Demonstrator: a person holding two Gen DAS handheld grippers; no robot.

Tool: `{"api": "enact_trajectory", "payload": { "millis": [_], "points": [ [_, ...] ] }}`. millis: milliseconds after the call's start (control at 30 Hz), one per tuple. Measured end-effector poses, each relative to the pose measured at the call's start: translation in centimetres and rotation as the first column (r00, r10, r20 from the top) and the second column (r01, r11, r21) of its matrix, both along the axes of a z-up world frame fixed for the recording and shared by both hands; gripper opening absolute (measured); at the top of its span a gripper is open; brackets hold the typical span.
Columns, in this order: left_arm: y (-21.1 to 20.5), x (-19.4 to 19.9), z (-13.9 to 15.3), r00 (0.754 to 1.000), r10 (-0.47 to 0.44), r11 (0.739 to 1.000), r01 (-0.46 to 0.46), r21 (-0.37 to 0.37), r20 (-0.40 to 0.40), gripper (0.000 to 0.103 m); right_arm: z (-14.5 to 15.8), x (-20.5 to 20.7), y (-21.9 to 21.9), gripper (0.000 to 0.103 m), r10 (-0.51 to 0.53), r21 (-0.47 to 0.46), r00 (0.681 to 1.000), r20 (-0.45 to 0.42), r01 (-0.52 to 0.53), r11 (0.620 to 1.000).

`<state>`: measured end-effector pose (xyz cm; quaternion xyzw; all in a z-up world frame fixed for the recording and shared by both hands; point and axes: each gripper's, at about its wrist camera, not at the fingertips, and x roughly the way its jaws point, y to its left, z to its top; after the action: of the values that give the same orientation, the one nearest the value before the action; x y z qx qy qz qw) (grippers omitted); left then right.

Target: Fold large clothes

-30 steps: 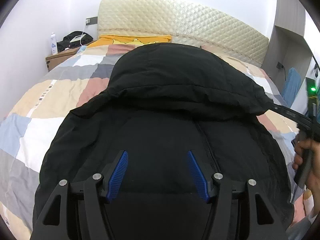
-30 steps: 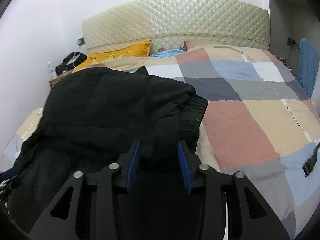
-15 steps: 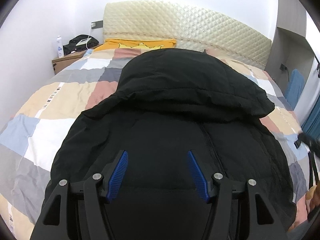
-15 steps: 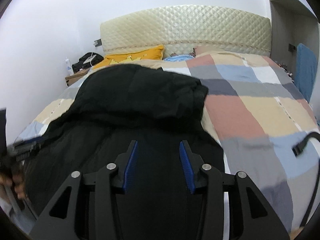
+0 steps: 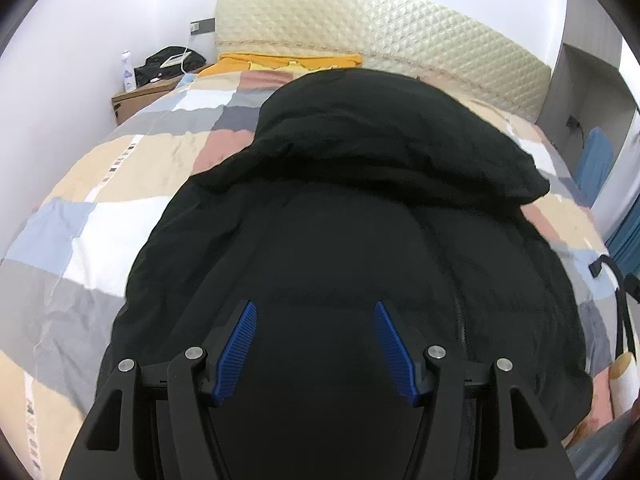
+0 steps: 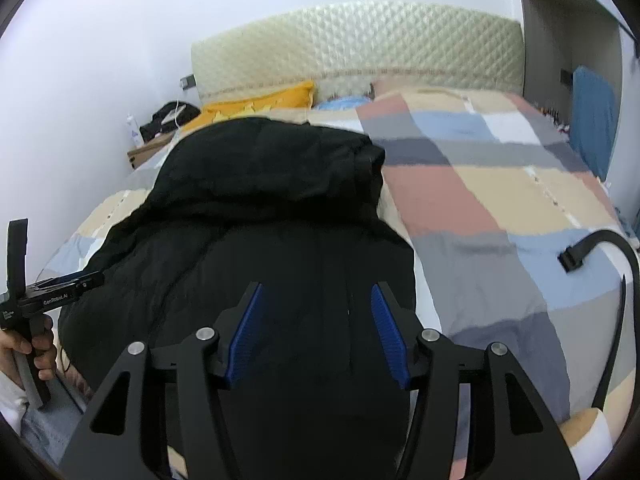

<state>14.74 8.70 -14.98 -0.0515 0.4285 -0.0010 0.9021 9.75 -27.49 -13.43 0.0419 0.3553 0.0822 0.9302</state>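
My right gripper (image 6: pixel 316 332) has swung back over the near part of the black padded jacket (image 6: pixel 260 216), its jaws opening on nothing, while my left gripper (image 5: pixel 316 350) hovers apart over the jacket, lying across the checked quilt (image 5: pixel 120 176).

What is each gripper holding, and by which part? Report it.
Nothing. The left gripper stands open above the black jacket; the right gripper is opening, nothing clamped.

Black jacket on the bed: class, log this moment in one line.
jacket: on quilt, partly folded | left tongs: open, empty | right tongs: opening, empty
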Motion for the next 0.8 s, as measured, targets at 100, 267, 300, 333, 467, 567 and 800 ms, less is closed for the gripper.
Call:
{"api": "enact_trajectory", "payload": {
  "millis": [100, 267, 300, 333, 467, 567, 800],
  "points": [
    [0.4, -0.8, 0.0, 1.000, -0.008, 0.999, 0.007, -0.038, -0.022, 0.061, -0.5, 0.5, -1.0, 0.057, 0.013, 0.036, 0.997, -0.072, -0.010, 0.999],
    [1.2, -1.3, -0.6, 0.998, -0.014, 0.991, 0.005, -0.131, -0.068, 0.061, -3.1, 2.6, -3.3, 0.059, 0.041, 0.127, 0.954, -0.297, -0.003, 0.992],
    [1.3, -1.3, -0.7, 0.997, -0.011, 0.991, 0.001, -0.137, -0.075, 0.061, -3.9, 3.0, -3.9, 0.059, 0.045, 0.155, 0.935, -0.352, 0.010, 0.988],
    [1.5, -1.2, -0.9, 0.996, -0.010, 0.989, -0.003, -0.149, -0.084, 0.061, -4.7, 3.3, -4.4, 0.059, 0.049, 0.171, 0.913, -0.405, 0.023, 0.985],
    [1.7, -0.9, -1.4, 0.994, -0.007, 0.984, -0.012, -0.176, -0.108, 0.061, -7.6, 3.7, -5.4, 0.071, 0.056, 0.219, 0.833, -0.550, 0.079, 0.973],
    [1.6, -0.9, -1.6, 0.993, -0.013, 0.985, -0.007, -0.171, -0.117, 0.061, -9.1, 3.8, -5.9, 0.089, 0.029, 0.207, 0.791, -0.611, 0.124, 0.970],
    [1.6, -0.7, -1.7, 0.992, -0.023, 0.984, 0.000, -0.176, -0.124, 0.061, -12.1, 4.0, -6.5, 0.103, -0.001, 0.187, 0.684, -0.730, 0.201, 0.962]
  ]
}}
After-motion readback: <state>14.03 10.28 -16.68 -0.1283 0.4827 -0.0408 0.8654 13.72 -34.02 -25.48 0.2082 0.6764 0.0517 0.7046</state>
